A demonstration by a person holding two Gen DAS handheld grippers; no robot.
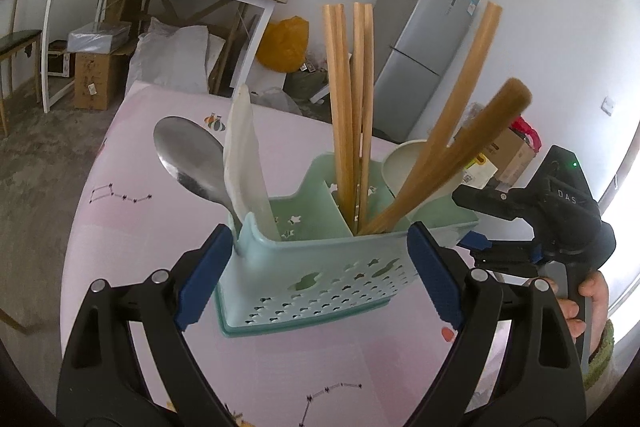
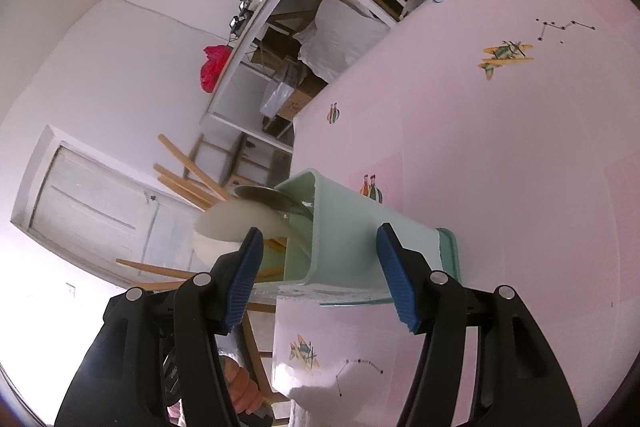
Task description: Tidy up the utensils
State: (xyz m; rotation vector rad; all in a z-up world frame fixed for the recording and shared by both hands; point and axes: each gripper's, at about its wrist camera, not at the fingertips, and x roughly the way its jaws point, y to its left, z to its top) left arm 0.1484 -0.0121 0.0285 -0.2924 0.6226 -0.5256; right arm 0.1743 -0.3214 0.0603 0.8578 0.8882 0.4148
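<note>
The left gripper (image 1: 320, 267) is wide open, its blue pads on either side of the green holder (image 1: 320, 279) but not squeezing it. The right gripper (image 2: 320, 275) is wide open too, next to one end of the holder. The holder stands on the pink table (image 1: 120, 227). Inside it are wooden chopsticks (image 1: 352, 99), a metal spoon (image 1: 188, 155), a white spatula (image 1: 244, 155) and a white ladle (image 1: 404, 163).
</note>
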